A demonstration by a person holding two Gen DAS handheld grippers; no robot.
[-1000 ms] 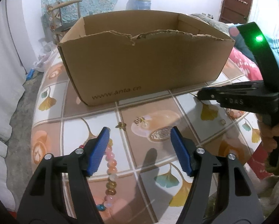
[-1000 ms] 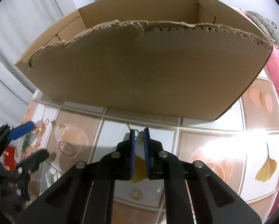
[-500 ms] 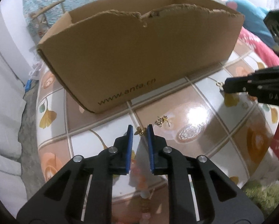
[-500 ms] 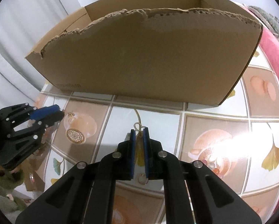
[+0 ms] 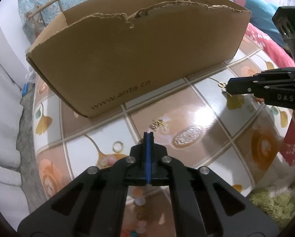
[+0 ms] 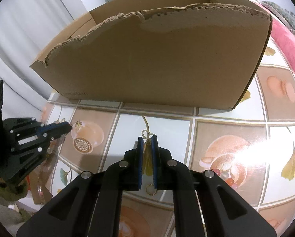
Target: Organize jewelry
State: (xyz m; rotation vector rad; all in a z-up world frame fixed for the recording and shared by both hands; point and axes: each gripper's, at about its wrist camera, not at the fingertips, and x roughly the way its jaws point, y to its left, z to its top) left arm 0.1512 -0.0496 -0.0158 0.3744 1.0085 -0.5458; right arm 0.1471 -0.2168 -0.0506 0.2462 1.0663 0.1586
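A glossy counter (image 5: pixel 202 106) printed with tiles and ginkgo leaves carried everything. The left hand-held gripper (image 5: pixel 148 133) had its blue pads pressed fully together, and whether anything was pinched between them could not be told. Just beyond its tips, at one o'clock, a small gold earring (image 5: pixel 157 123) lay on the counter. The right hand-held gripper (image 6: pixel 147 138) was clamped on a thin gold hook earring (image 6: pixel 146 134), its loop poking out past the tips. Farther out, at twelve o'clock, stood an open cardboard box (image 6: pixel 157 59) with a torn top edge.
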